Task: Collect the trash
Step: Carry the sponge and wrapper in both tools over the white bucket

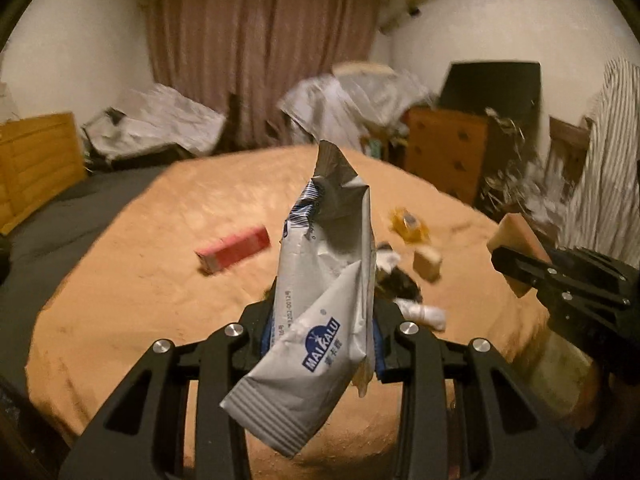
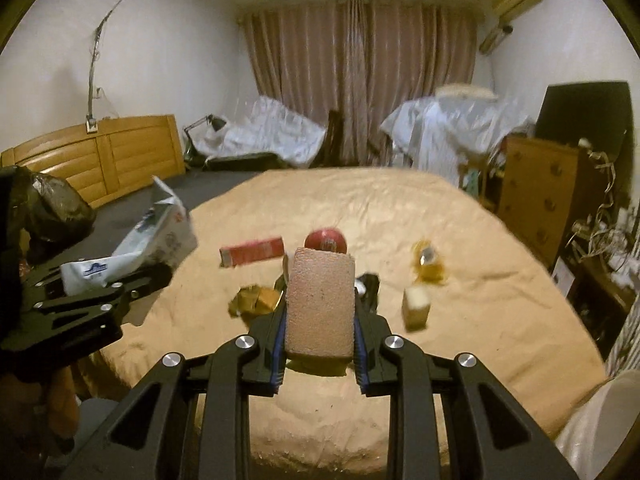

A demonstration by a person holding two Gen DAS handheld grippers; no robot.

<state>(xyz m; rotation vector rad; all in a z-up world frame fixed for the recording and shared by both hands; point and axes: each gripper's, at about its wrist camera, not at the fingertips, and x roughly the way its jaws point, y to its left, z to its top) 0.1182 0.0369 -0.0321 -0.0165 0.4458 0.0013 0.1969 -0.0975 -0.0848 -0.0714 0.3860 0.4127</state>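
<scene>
Trash in my left gripper (image 1: 320, 320): a torn silver snack wrapper (image 1: 320, 280) printed MAIKALU, clamped between the jaws and sticking up above the tan blanket (image 1: 140, 300).
Same wrapper from my right wrist view: it shows at the left edge (image 2: 156, 236), held in the left gripper (image 2: 132, 280) over the dark grey sheet (image 2: 192, 192).
Trash in my right gripper (image 2: 320, 332): a pinkish-tan sponge-like block (image 2: 320, 304), pinched on both sides by the blue-edged pads and standing upright.
Same block from my left wrist view: it sits at the right edge (image 1: 516, 236), in the right gripper (image 1: 516, 268), lifted clear of the blanket.
Trash on the blanket: a red box (image 2: 252, 251) lying flat, a red round object (image 2: 325, 240) just behind the block, crumpled gold foil (image 2: 256, 300), a yellow wrapper (image 2: 428, 264) and a small tan cube (image 2: 416, 306) near it.
Left wrist extras: a white crumpled piece (image 1: 424, 312) and dark scraps (image 1: 400, 284) just right of the wrapper.
Sharpness: I see motion blur across the background in both views.
Black bag (image 2: 52, 208): bunched at the far left beside the left gripper.
</scene>
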